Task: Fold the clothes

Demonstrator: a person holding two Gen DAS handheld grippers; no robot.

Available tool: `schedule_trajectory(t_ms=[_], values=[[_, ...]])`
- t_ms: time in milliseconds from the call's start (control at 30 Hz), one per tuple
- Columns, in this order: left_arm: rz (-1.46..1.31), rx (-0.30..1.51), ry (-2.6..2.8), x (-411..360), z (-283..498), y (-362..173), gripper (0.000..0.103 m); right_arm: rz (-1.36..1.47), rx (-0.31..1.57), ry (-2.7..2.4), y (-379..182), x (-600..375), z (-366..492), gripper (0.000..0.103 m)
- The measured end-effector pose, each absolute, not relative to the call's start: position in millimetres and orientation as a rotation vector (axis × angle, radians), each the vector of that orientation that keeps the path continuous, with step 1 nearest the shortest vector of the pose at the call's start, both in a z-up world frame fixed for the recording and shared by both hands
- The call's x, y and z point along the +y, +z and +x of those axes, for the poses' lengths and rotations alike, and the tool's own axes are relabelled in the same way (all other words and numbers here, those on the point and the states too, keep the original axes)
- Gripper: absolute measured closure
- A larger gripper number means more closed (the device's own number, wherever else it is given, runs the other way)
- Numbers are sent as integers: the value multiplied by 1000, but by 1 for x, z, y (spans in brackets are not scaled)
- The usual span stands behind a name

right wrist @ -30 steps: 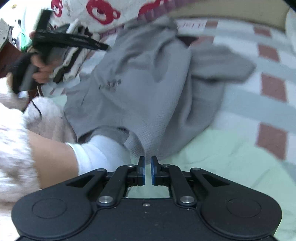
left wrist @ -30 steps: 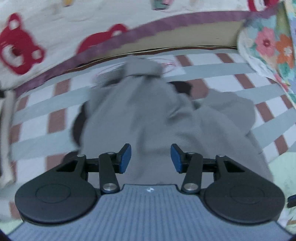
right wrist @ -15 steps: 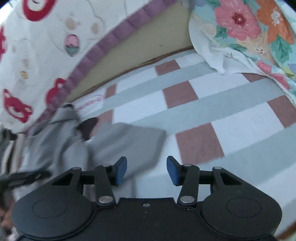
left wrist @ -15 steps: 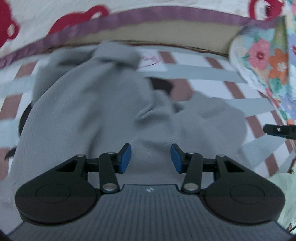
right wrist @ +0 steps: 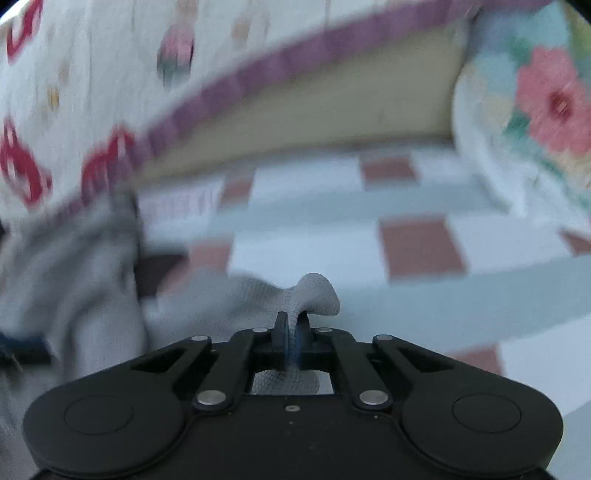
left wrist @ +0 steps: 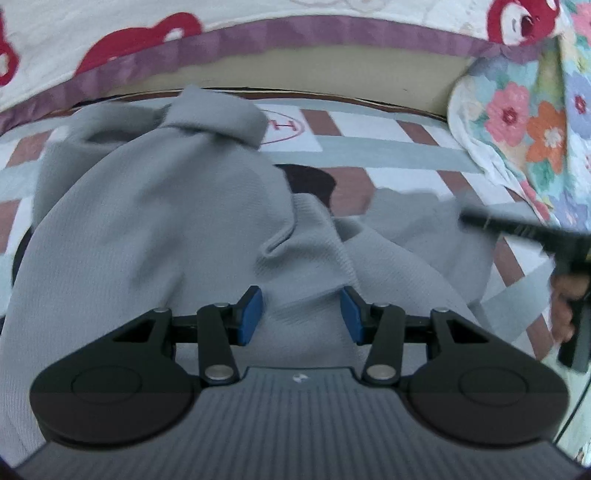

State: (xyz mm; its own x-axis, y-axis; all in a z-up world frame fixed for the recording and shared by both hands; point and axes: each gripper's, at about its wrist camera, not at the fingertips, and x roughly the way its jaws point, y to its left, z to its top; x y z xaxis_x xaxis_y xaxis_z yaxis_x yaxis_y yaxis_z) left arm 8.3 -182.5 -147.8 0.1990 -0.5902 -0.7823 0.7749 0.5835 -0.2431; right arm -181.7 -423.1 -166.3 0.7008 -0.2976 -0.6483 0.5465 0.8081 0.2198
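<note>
A grey knit hooded top [left wrist: 155, 229] lies crumpled on a checked bed sheet [left wrist: 388, 147]. Its hood bunches toward the headboard and one sleeve [left wrist: 417, 236] stretches to the right. My left gripper [left wrist: 301, 319] hovers open just above the garment's middle, nothing between its blue pads. In the right wrist view my right gripper [right wrist: 293, 332] is shut on a fold of the grey sleeve [right wrist: 314, 295], which bulges up above the fingers. The rest of the top [right wrist: 74, 280] lies blurred at the left. The right gripper [left wrist: 524, 236] and the hand holding it show at the right edge of the left wrist view.
A white bedspread with red bear prints and a purple border [left wrist: 295, 33] hangs behind a beige headboard [left wrist: 332, 70]. A floral quilt [left wrist: 524, 122] is piled at the right. A dark patch [left wrist: 306, 181] shows beside the hood.
My right gripper, open half a second ago, has shut on the end of the grey sleeve. It now shows at the right of the left wrist view. The left gripper has stayed open over the top.
</note>
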Motion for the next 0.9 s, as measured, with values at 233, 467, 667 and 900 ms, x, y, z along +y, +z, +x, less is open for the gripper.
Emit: schedule_trajectory(t_ms=[233, 467, 667, 900], values=[[288, 958, -1073, -217, 8, -134, 57, 295, 501, -550, -103, -429, -197, 100], [259, 1000, -1104, -224, 9, -143, 57, 213, 523, -638, -91, -432, -209, 101], [110, 1116, -1069, -209, 21, -161, 50, 212, 532, -632, -97, -425, -211, 100], [159, 1072, -1048, -213, 15, -165, 65, 209, 503, -632, -98, -417, -212, 100]])
